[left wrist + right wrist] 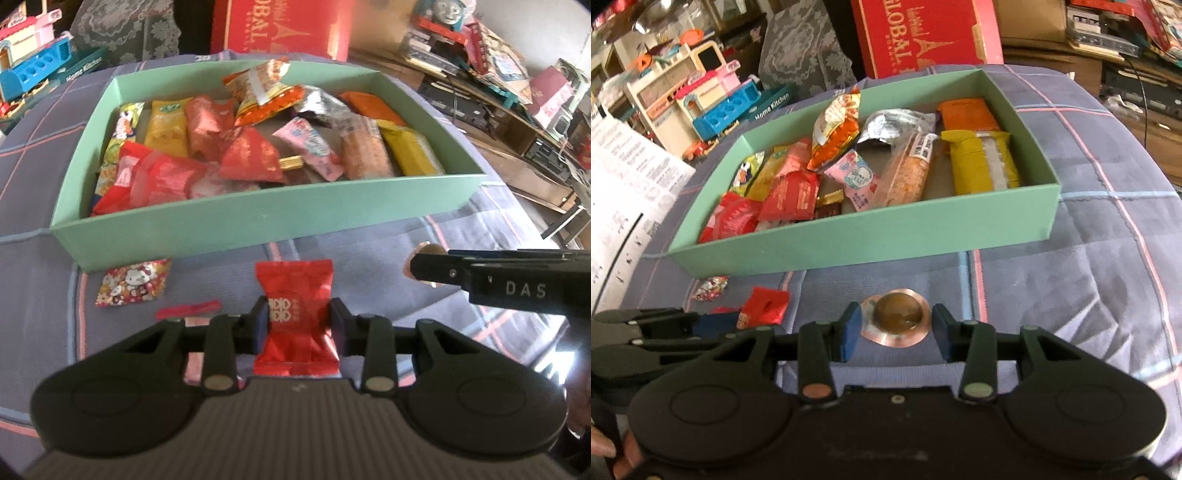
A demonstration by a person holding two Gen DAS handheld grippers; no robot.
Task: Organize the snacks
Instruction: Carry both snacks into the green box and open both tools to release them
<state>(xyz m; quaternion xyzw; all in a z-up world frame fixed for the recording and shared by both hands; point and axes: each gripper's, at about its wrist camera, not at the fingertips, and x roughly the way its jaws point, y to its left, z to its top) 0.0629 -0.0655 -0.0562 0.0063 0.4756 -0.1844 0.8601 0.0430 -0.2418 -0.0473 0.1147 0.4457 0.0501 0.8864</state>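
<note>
Snacks fill the green box [258, 218] on the plaid cloth [1071, 277]. My left gripper [297, 321] pinches a red packet [295, 317] before it. My right gripper [894, 328], spread, straddles a round jelly cup [895, 317].

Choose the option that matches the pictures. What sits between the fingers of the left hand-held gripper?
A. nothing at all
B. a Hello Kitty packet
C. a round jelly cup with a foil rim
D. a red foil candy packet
D: in the left wrist view the left hand-held gripper has its fingers pressed on both sides of the red foil candy packet, while the Hello Kitty packet lies apart on the cloth.
</note>
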